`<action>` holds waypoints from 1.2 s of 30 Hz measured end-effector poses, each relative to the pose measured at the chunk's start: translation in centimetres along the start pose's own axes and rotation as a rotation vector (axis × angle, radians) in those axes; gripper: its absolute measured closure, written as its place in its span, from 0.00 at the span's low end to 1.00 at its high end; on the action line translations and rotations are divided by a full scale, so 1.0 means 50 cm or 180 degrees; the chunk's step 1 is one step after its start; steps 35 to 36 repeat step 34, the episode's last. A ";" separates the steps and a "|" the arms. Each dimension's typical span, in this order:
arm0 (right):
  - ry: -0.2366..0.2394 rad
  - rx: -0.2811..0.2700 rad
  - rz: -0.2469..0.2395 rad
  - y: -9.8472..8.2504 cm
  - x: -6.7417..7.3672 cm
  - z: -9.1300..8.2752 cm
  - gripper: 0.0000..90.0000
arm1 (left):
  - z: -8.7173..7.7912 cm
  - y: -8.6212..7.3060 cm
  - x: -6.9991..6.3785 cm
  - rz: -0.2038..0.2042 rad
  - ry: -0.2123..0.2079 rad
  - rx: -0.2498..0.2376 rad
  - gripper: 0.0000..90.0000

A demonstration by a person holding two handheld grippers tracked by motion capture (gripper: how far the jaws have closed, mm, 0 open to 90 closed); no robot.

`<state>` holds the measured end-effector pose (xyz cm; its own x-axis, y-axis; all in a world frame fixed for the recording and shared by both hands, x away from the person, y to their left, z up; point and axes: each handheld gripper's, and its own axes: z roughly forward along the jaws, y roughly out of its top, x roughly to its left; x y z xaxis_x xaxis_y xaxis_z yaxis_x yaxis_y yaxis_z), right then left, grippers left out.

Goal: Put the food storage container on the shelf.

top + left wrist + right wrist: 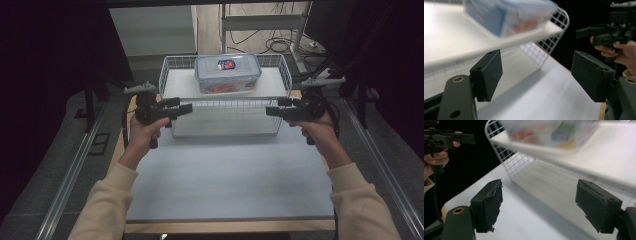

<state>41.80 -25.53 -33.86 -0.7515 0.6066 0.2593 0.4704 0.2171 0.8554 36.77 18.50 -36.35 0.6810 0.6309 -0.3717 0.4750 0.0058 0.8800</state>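
A clear plastic container with a blue-rimmed lid point(227, 73) rests on a white shelf board inside a white wire basket point(170, 67) at the far side of the table. My left gripper point(182, 106) is held open at the basket's front left corner, its jaws pointing right with nothing between them. My right gripper point(276, 106) is held open at the front right corner, pointing left, also empty. In the left gripper view the container point(509, 15) lies blurred above the open left gripper point(540, 75). In the right gripper view the container point(549, 131) is above the open right gripper point(539, 205).
A pale mat point(230, 175) covers the table from the basket to the near edge. Metal rails point(75, 170) run along both sides. Cables and a metal frame point(280, 30) lie on the floor behind the basket. Dark curtains stand on both sides.
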 end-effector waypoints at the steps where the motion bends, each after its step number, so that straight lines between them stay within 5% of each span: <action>1: 0.0068 0.0007 -0.0017 -0.030 0.012 -0.002 0.24 | -0.006 -0.024 -0.007 -0.0006 -0.0025 0.0025 0.27; 7: 0.0022 0.0110 -0.0183 -0.113 0.058 -0.002 0.25 | -0.029 -0.112 -0.020 -0.0075 -0.0094 0.0102 0.28; 12: 0.0138 0.0210 -0.0171 -0.184 0.086 -0.002 0.25 | -0.029 -0.190 -0.022 -0.0250 -0.0017 0.0288 0.29; 18: 0.0160 0.0307 -0.0053 -0.270 0.095 0.008 0.25 | -0.009 -0.245 -0.023 -0.0262 0.0056 0.0486 0.30; 22: 0.0151 0.0453 -0.0010 -0.296 0.087 0.026 0.25 | -0.001 -0.255 -0.029 -0.0245 0.0075 0.0530 0.30; 36: 0.0031 0.0347 -0.0190 -0.316 0.088 0.028 0.22 | -0.002 -0.266 -0.015 -0.0309 0.0115 0.0529 0.30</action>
